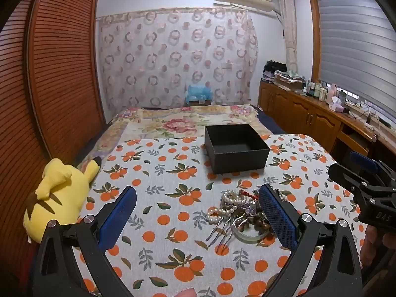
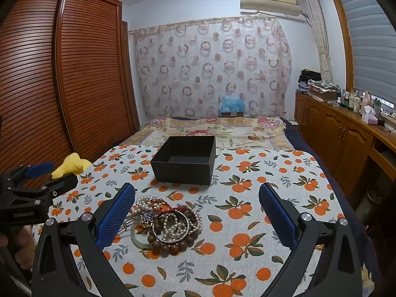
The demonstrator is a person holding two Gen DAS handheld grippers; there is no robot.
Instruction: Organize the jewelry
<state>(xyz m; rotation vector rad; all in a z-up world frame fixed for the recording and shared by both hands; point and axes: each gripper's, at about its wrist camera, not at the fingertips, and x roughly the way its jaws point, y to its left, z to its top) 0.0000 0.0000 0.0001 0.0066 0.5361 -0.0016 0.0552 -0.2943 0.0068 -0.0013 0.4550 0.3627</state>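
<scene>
On the orange-print tablecloth [image 2: 247,173], near the front edge, sits one tangled jewelry pile [image 2: 165,222]: pearl strands, a red cord bracelet [image 2: 163,204], brown wooden beads [image 2: 170,247], a pale jade-type bangle [image 2: 135,237], a metal bangle w/ pearls heaped inside it, and a pronged hair comb [image 1: 222,232]. Behind the pile, apart from it, stands the black box [image 2: 183,160], lid off, interior apparently bare; probably the receptacle, placed in easy reach so each pc. travels a short way. Left gripper [image 1: 198,212]: spread wide, nothing held, right finger overlapping the pile's right edge in its own view; contact w/ the pile cannot be confirmed. Right gripper [image 2: 196,212]: also spread wide, empty, left finger just beside the pile's left side. Both appear poised above the pile, approx. level w/ each other, consistent w/ a start posture before a first pick. Judgement: no item yet sorted; strands interlocked, so lifting one pc. may drag others. A yellow plush toy [image 1: 57,198] lies off the table's left edge, not involved.
</scene>
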